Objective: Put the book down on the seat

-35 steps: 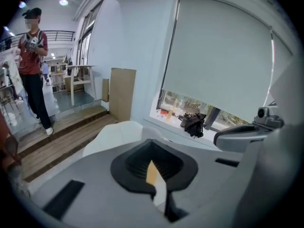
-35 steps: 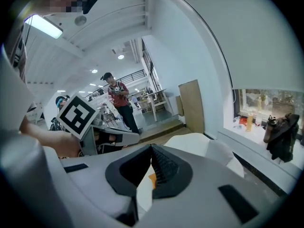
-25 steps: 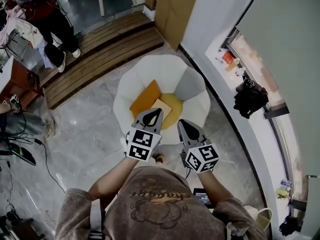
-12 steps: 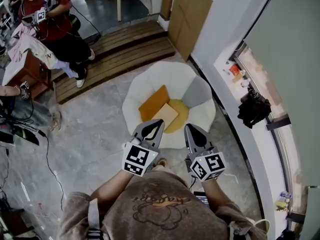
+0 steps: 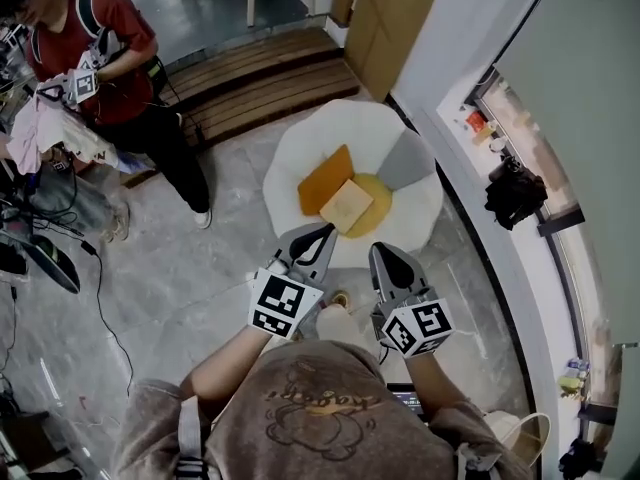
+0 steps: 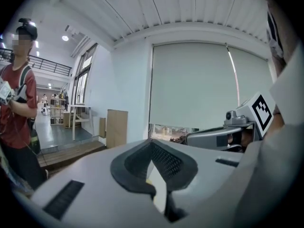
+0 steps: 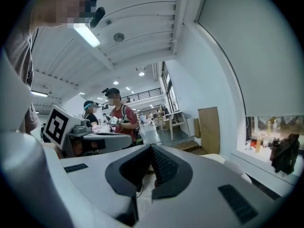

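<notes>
**Two claws clenched on nothing; book at rest on the seat**

Book: the tan book [image 5: 346,205] lies flat on the yellow seat [image 5: 380,208] of the white chair [image 5: 300,143]. Its far-left edge meets an orange cushion [image 5: 322,176] set toward the back of the chair. Whether the two overlap or merely touch cannot be told. A grey cushion [image 5: 405,161] fills the right side of the chair. Neither claw touches the book.

Left claw [image 5: 318,236]: held just short of the chair's near rim and pointed toward it. Its own view shows the jaws pressed together at the tips, with nothing between them.

Right claw [image 5: 388,258]: held beside the left one, apart from it, and also aimed at the chair. Its own view shows the jaws meeting at the tips, likewise empty.

Surroundings: a person in a red shirt [image 5: 105,43] stands on the grey floor [image 5: 170,298], left of the chair and near the wooden steps [image 5: 260,73]. A cardboard sheet [image 5: 395,23] leans against the white wall beyond the chair. A black bag [image 5: 515,193] sits on the window ledge [image 5: 500,128] to the chair's right, well apart from the book.
</notes>
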A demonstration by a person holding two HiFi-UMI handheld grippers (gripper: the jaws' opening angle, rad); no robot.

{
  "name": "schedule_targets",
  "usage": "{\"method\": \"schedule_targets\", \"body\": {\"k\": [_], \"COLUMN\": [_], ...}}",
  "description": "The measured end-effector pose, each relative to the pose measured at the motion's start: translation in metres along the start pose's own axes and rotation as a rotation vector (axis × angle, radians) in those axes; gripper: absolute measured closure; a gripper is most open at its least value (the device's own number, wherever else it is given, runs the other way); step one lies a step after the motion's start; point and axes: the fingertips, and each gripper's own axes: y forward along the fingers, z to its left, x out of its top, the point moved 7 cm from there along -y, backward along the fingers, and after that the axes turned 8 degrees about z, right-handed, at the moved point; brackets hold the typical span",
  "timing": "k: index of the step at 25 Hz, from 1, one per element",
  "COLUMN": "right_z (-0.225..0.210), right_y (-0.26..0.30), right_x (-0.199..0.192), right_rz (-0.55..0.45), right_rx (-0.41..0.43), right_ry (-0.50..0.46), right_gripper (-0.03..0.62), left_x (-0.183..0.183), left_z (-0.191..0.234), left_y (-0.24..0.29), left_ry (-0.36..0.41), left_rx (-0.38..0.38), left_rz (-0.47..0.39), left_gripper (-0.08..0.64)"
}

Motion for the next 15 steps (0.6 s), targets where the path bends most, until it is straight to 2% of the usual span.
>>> {"method": "schedule_targets", "body": {"k": [8,15], "right_z": [0.081,0.114], "right_y": [-0.042,-0.071], "right_x": [-0.024,-0.025], "right_rz": [-0.015,-0.039], "right_rx": [-0.026,-0.03], "right_ry": [-0.004,-0.055], "right_gripper": [0.575,0.575], "left_x": [-0.021,-0.027], "left_z": [-0.013,-0.036], "left_y": [-0.085,-0.12], "left_ry": [0.0,-0.006], "left_rx": [-0.024,-0.023], "left_rz": [-0.025,-0.053], "left_gripper": [0.555,0.555]}}
